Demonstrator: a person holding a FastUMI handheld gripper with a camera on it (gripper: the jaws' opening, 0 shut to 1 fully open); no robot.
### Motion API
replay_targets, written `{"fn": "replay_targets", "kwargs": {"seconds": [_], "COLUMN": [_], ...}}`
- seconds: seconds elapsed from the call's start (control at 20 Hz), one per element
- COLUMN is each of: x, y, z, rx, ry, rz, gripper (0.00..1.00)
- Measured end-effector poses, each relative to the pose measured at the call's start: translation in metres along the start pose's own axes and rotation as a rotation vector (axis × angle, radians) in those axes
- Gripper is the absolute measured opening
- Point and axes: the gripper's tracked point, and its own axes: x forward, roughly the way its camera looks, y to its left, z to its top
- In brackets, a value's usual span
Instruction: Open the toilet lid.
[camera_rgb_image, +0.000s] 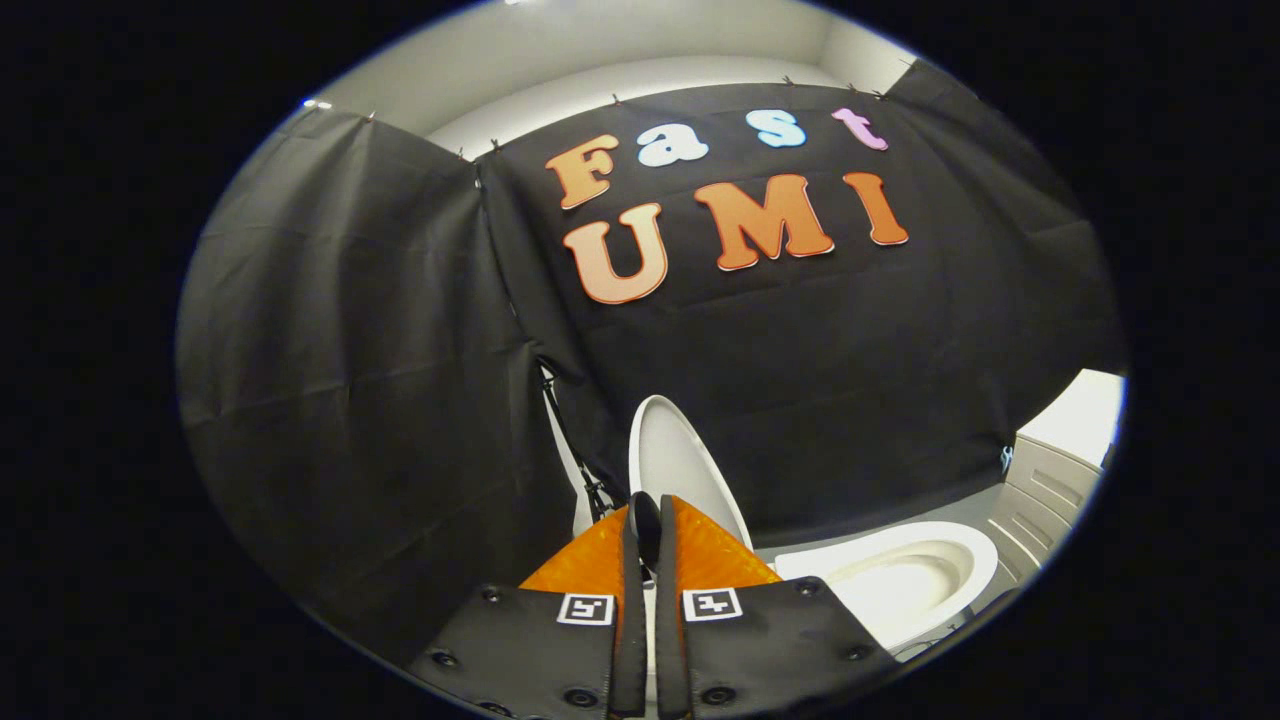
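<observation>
The white toilet lid stands raised, nearly upright, in front of the black cloth wall. Its lower edge runs down into the narrow gap between my fingers, where a thin white strip shows. My gripper is shut on the lid, with one finger pressing on each face. To the right of the fingers and lower down, the white toilet seat and the open bowl lie uncovered.
Black cloth hangs close on the left and behind the toilet. A thin black stand leans by the lid's left side. A white panelled cabinet stands at the far right, beyond the bowl.
</observation>
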Motion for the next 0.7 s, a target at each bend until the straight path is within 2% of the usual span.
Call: {"fn": "replay_targets", "kwargs": {"seconds": [0.15, 0.2, 0.3, 0.4, 0.6, 0.7], "x": [-0.007, -0.013, -0.025, -0.036, -0.059, -0.067], "y": [-0.027, -0.031, -0.024, -0.034, -0.059, -0.072], "z": [0.014, 0.017, 0.038, 0.069, 0.117, 0.137], "rx": [0.046, 0.087, 0.159, 0.13, 0.062, 0.03], "ry": [-0.005, 0.005, -0.036, -0.088, -0.136, -0.144], "rz": [-0.051, -0.035, 0.017, 0.008, -0.017, -0.03], "gripper": [0.14, 0.14, 0.23, 0.26, 0.62, 0.72]}}
